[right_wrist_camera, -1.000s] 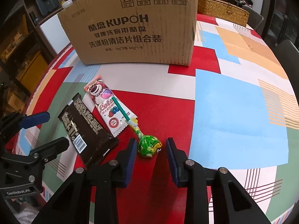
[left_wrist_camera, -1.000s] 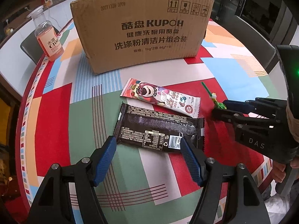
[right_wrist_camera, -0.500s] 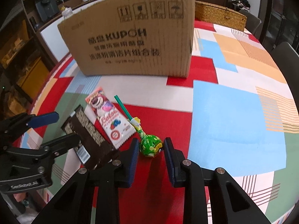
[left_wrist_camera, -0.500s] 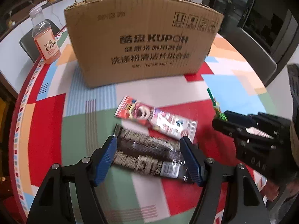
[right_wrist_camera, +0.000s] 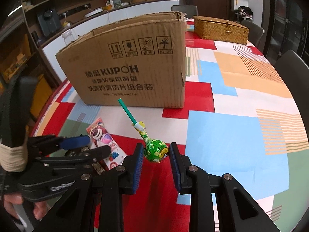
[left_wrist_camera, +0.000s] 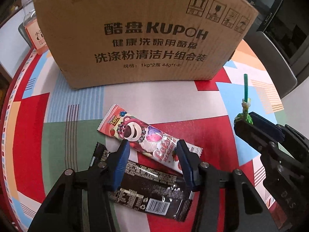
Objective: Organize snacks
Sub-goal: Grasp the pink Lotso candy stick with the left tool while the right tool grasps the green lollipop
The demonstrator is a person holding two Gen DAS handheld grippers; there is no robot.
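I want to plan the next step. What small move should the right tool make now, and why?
Probably carry the lollipop up and toward the cardboard box. The right tool already grips its green head, stick tilted upward, apparently off the table, and the box top is open.

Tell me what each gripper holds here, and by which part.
The right gripper holds the green lollipop by its wrapped head, stick pointing away. The left gripper is open over the snack packets, holding nothing.
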